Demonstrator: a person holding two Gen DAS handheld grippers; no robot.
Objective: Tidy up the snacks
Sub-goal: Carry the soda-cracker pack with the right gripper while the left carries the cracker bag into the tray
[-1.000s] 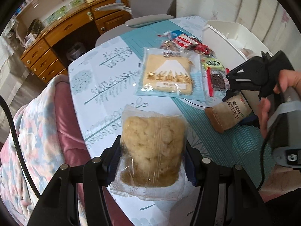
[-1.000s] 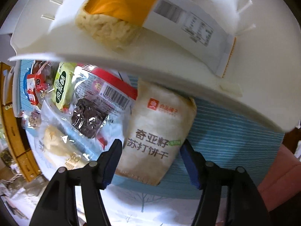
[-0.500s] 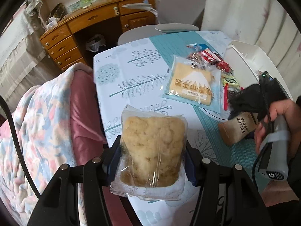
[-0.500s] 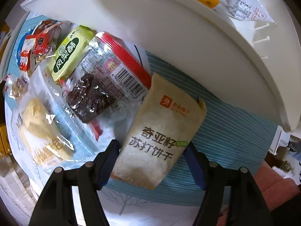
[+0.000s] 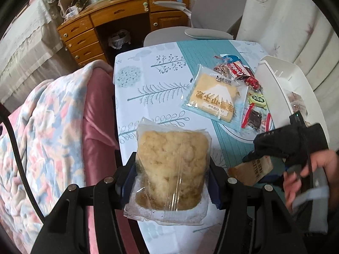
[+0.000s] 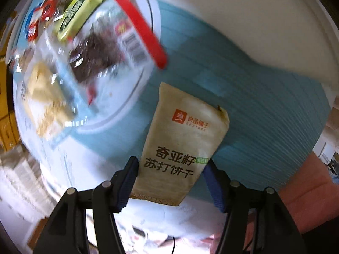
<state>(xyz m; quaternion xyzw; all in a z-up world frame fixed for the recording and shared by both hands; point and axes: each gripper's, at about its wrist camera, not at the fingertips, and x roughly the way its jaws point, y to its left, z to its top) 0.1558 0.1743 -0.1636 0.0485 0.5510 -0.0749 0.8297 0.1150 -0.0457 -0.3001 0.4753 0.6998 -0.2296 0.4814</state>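
Now left hand-held gripper clamps clear-wrapped crumbly cake; right hand-held gripper (just closing) pinches beige cracker packet.

"奇亚籽 苏打饼干" and orange "良品铺子" logo on tan cracker packet at centre, "富士山" on blue-edged bread pack at upper right, partial "Cookie" on red wrapper above it

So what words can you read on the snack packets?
"奇亚籽 苏打饼干" and "良品铺子": beige cracker packet.
"富士山" with more blurred characters: blue cake packet.
"Cookie", partly hidden: red and white packet.
Green packet: too blurred.
Barcode digits on the clear packet: unreadable.
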